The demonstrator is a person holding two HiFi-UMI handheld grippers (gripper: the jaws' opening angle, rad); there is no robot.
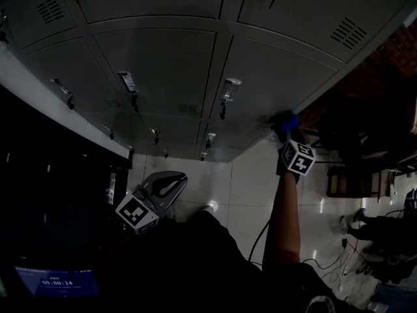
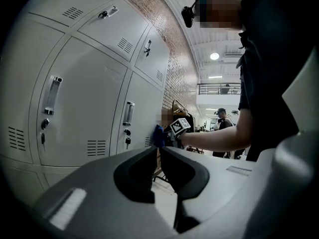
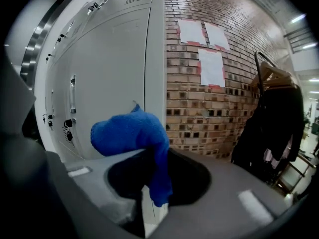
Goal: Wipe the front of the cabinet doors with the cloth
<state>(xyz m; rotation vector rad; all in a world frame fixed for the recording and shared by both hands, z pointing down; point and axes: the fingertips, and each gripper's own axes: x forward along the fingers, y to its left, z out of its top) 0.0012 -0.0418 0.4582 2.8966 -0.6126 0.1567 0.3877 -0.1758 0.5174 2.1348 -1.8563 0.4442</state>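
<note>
Grey cabinet doors [image 1: 156, 64]: right tool [image 3: 155, 156] clamps blue cloth [image 3: 128, 131]; left tool [image 2: 157, 150] closed, empty.

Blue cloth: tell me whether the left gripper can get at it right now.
Probably yes: open space lies between the left gripper and the cloth. But its jaws are shut, and the right gripper clamps the cloth.

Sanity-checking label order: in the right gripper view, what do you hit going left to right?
cabinet door handle → blue cloth, clamped in this gripper's jaws → white paper sheets → dark hanging coat
</note>
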